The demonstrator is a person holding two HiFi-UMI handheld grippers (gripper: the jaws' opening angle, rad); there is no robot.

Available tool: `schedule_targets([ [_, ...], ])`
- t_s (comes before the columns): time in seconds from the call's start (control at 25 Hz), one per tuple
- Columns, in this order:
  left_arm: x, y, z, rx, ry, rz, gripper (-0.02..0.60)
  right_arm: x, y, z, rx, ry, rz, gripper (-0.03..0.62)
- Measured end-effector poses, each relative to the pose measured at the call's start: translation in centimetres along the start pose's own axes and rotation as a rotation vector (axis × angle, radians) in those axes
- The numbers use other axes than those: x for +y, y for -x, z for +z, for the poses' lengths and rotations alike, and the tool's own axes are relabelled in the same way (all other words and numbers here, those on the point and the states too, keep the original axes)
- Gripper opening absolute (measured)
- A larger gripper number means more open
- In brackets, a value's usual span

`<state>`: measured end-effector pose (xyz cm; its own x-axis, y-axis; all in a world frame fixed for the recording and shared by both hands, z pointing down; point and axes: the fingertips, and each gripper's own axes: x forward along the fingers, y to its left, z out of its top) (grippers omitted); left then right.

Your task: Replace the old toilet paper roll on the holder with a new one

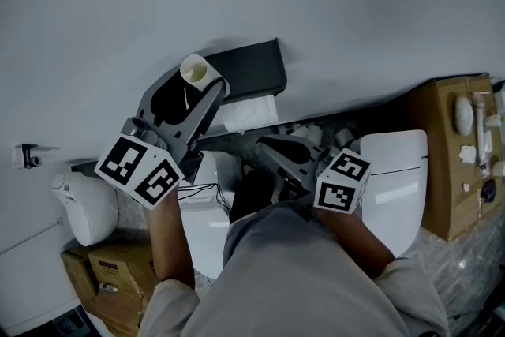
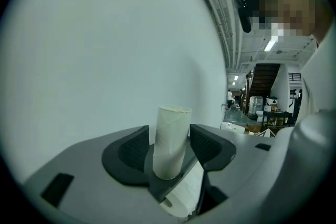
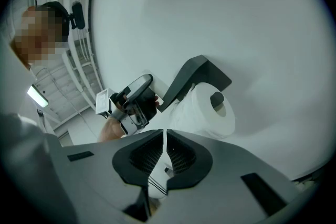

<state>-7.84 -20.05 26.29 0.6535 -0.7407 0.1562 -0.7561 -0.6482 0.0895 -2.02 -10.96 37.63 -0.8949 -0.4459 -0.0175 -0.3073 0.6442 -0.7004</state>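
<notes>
The left gripper (image 1: 203, 83) is raised highest, its jaws parted (a cardboard tube (image 2: 170, 139) stands loosely between them). The right gripper (image 1: 265, 146) sits lower, jaws closed together. Both bare forearms (image 1: 170, 241) reach forward.

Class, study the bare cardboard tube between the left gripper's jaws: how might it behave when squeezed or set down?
The cardboard tube is hollow and thin-walled, so it is probably light and would likely crush under a hard squeeze. Being round, it would probably roll if laid on its side, and tip easily on end.
</notes>
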Motion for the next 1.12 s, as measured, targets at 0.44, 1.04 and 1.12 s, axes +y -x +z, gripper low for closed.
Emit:
schedule_targets([
  [0.44,0.4,5.0,-0.4,-0.189,0.168,0.092,0.232,0.1,1.5,2.0,0.010,0.230,-0.099,0.018],
  [1.04,-3.6,7.2,-3.8,-0.256,0.283,0.056,0.005,2.4,4.7,7.4,0.039,0.511,-0.154,0.015],
  [1.12,-3.6,7.2,-4.0,-0.254,0.290,0.051,0.005,2.7,4.8,7.8,0.039,0.526,-0.157,0.015],
])
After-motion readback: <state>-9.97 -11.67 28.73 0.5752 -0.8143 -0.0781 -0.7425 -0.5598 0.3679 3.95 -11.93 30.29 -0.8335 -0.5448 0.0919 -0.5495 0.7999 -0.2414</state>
